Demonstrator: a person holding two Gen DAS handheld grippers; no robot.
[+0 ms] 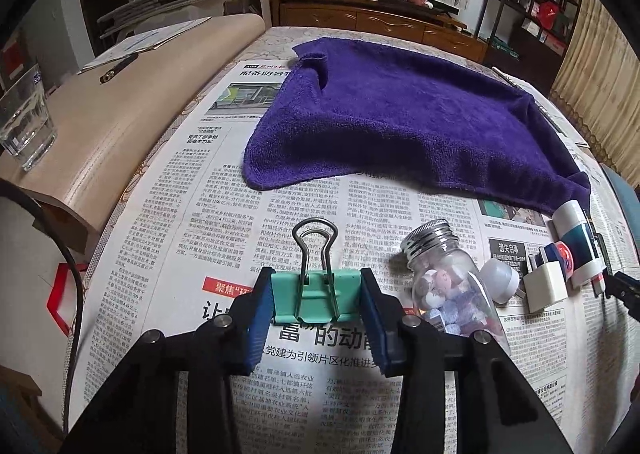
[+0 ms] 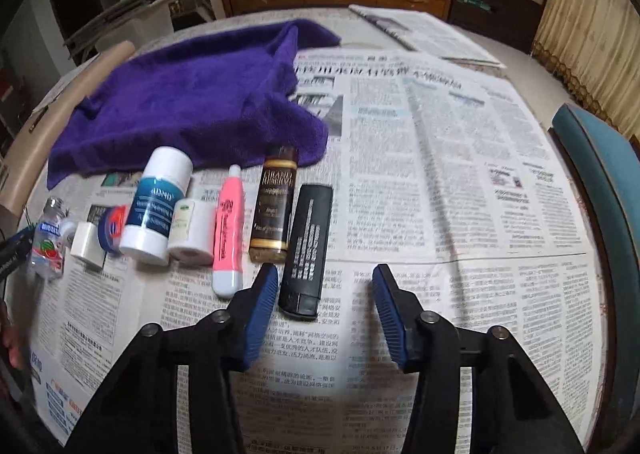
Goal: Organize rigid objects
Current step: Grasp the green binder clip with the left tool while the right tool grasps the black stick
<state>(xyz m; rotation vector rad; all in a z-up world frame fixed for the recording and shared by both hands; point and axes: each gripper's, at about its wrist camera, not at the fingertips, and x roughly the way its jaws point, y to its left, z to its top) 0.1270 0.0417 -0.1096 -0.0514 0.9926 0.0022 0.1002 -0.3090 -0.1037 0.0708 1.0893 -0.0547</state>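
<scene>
Between my left gripper (image 1: 316,308) jaws, pinched by its sides, sits the mint binder clip (image 1: 316,296): light, stiff, slick metal. My right gripper (image 2: 325,308) jaws stand spread, empty.

Left tool (image 1: 316,296) pads pressed on clip; right tool (image 2: 325,290) pads apart, nothing between, angled down.

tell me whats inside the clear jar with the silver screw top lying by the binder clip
The clear jar holds a jumble of small pieces, white, grey-blue and some reddish, filling its lower part. What they are cannot be told; the left gripper's finger covers the bottom.
</scene>
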